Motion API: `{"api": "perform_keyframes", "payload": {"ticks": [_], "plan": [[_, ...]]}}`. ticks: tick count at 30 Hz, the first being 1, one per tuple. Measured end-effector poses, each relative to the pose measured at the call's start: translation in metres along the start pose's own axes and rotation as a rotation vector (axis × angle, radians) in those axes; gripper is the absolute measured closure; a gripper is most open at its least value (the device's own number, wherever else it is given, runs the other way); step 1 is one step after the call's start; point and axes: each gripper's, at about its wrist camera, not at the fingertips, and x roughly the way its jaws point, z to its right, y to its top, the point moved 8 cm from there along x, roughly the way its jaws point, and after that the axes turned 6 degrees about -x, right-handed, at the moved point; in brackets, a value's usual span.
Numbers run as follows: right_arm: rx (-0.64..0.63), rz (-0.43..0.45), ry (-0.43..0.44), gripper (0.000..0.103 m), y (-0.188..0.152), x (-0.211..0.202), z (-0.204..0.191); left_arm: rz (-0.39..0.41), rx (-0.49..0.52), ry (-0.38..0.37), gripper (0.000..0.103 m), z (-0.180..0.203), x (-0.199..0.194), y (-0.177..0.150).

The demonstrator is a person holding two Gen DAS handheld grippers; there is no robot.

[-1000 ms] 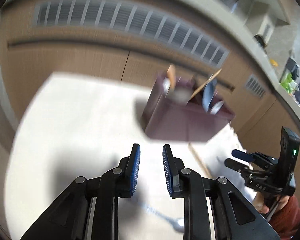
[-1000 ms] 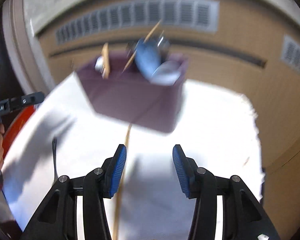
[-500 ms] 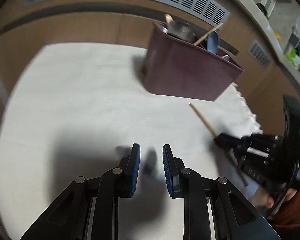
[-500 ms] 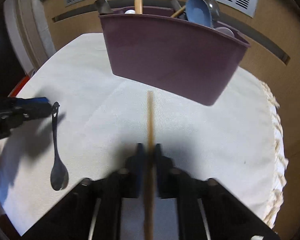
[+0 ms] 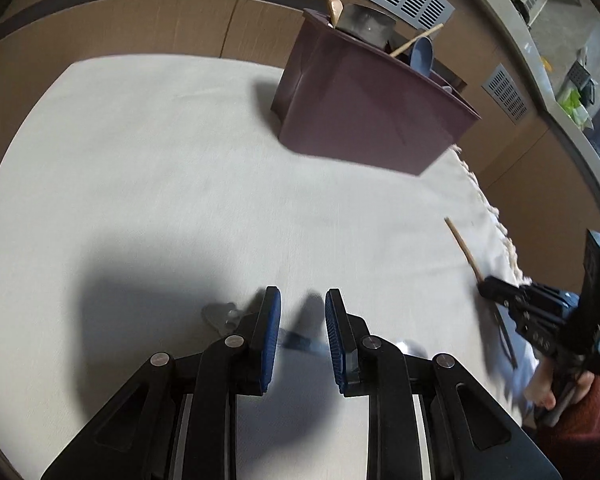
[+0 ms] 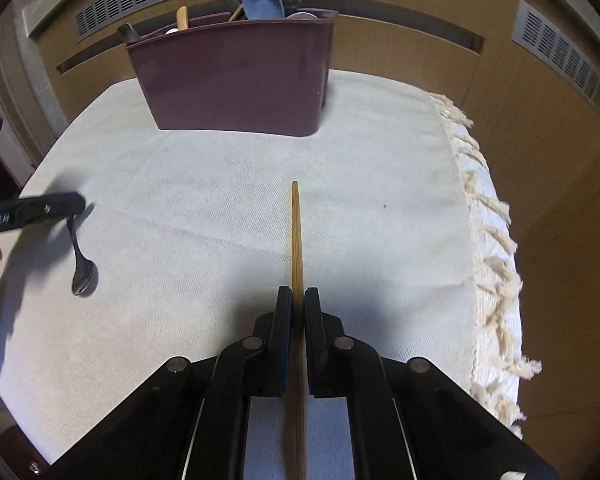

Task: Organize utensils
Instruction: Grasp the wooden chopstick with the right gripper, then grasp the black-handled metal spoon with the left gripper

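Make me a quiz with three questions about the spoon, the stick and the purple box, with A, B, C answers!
1. Where is the spoon?
A. in the box
B. on the cloth by the left gripper
C. on the floor

2. What colour is the box?
A. purple
B. green
C. yellow

3. What is the right gripper doing?
A. wide open
B. shut on the stick
C. holding a cup

Answers:
1 B, the spoon's bowl lies on the cloth with its handle at the left gripper.
2 A, the box walls are dark purple.
3 B, the jaws are pressed against the stick on both sides.
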Motion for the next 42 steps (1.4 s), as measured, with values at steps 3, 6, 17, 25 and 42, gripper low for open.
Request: {"api": "perform_keyframes", "payload": {"ticks": [3, 6, 17, 25, 42], "plan": [[0.018, 0.009, -0.001, 0.095, -0.007, -0.007, 0.0, -0.007, -0.027, -0.018, 0.079, -0.005, -0.012, -0.018], [0.027, 0.03, -0.007, 0.09, -0.007, -0.007, -0.006, -0.004, -0.031, -0.02, 0.079, -0.006, -0.023, -0.036], [0.042, 0.077, 0.041, 0.063, -0.015, -0.011, -0.018, -0.03, -0.01, -0.051, 0.078, 0.02, -0.04, -0.086], [0.017, 0.056, 0.172, 0.031, -0.016, -0.012, -0.032, -0.064, 0.209, -0.076, 0.076, 0.078, -0.039, -0.097], [-0.051, 0.226, 0.008, 0.054, -0.009, -0.06, 0.009, 0.035, 0.131, 0.268, 0.076, 0.066, -0.002, -0.04]]}}
